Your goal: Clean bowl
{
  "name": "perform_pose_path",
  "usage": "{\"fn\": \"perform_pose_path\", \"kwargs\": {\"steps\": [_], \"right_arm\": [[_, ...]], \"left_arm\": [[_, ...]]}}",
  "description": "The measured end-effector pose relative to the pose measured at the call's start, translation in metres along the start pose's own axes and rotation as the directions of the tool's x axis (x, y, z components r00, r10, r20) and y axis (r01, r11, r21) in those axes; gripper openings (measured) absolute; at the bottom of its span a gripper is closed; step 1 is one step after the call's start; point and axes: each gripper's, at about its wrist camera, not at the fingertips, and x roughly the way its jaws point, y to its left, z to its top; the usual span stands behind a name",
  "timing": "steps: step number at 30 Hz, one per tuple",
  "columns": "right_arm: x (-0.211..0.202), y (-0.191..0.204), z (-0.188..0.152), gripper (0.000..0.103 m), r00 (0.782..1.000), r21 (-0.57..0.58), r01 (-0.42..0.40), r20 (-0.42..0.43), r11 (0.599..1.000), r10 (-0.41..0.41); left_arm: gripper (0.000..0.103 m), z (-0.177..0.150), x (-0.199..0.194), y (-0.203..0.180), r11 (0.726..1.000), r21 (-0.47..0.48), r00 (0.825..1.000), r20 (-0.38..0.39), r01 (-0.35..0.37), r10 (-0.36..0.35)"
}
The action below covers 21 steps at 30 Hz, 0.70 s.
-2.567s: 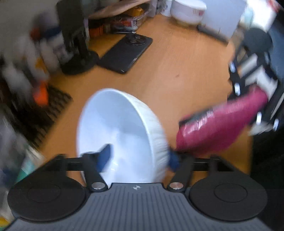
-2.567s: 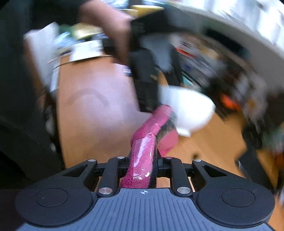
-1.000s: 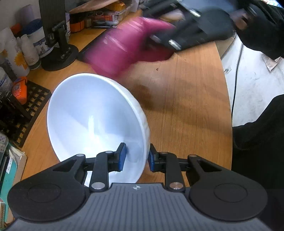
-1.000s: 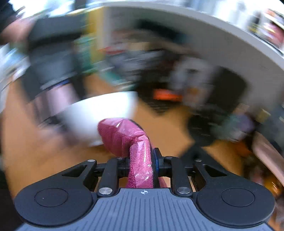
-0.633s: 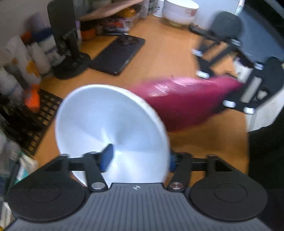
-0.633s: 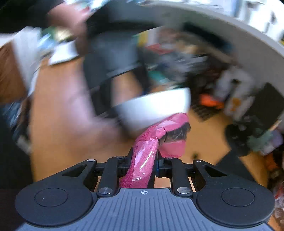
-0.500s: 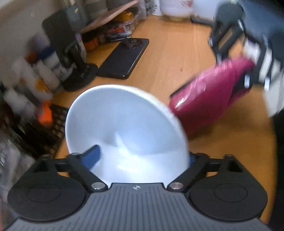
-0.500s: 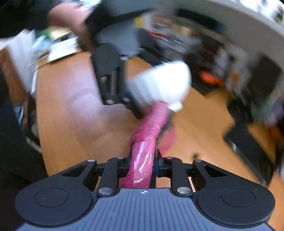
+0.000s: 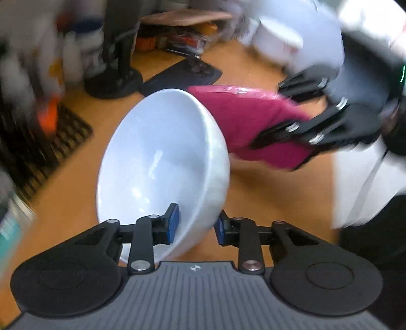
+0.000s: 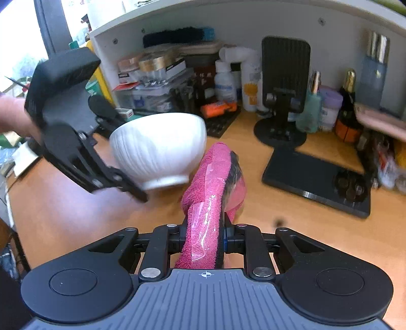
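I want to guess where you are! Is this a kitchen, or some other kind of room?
Probably not a kitchen: it looks like a home desk or dressing-table corner. On the wooden desk stand lotion and cosmetic bottles, a phone stand and a black phone lying flat, under a white shelf.

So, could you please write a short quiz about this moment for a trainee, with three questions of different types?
1. True or false: the white bowl rests flat on the wooden desk.
2. What does the right gripper hold? A) a sponge B) a pink cloth C) a phone
3. Fill in: the left gripper grips the bowl by its ____.

Key:
1. False; it is held up, tilted.
2. B, the pink cloth, jaws shut on it.
3. Rim; one jaw inside, one outside.
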Motion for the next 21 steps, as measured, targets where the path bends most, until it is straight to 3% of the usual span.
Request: {"fn": "perform_pose_path", "kwargs": {"steps": [4,6,7,9,11,14,18,21], "right_arm": [[0.018,-0.001,0.017,0.021,0.998,-0.049,0.056,-0.03,0.997,-0.057],[0.011,0.022,0.016,0.022,0.998,-0.157,-0.062,-0.021,0.986,0.059],[0.007,0.027,0.014,0.022,0.997,-0.176,-0.08,-0.018,0.981,0.078],[-0.03,0.063,-0.003,0.022,0.971,-0.334,-0.23,-0.012,0.914,0.239],[-0.05,0.078,-0.016,0.021,0.951,-0.379,-0.296,-0.031,0.877,0.307],[-0.049,0.077,-0.021,0.021,0.957,-0.368,-0.281,-0.037,0.887,0.288],[-0.005,0.028,-0.001,0.021,0.996,-0.181,-0.086,0.0,0.98,0.088],[0.022,-0.007,0.015,0.021,0.999,-0.035,0.044,0.01,0.998,-0.043]], "left_arm": [[0.026,0.0,-0.004,0.001,0.999,-0.038,0.999,-0.024,0.026,-0.027],[0.027,-0.001,-0.005,0.002,0.999,-0.046,0.999,-0.029,0.016,-0.017],[0.028,-0.002,-0.005,0.003,0.999,-0.05,0.999,-0.032,0.011,-0.012],[0.03,-0.003,-0.005,0.004,0.998,-0.055,0.999,-0.038,0.004,-0.006],[0.032,-0.003,-0.002,0.005,0.999,-0.049,0.999,-0.046,0.004,-0.006],[0.032,0.003,0.004,0.007,0.999,-0.04,0.998,-0.057,0.007,-0.009],[0.032,0.007,0.008,0.008,0.999,-0.04,0.998,-0.068,0.013,-0.016],[0.035,0.009,0.014,0.008,0.999,-0.036,0.997,-0.077,0.003,-0.006]]}}
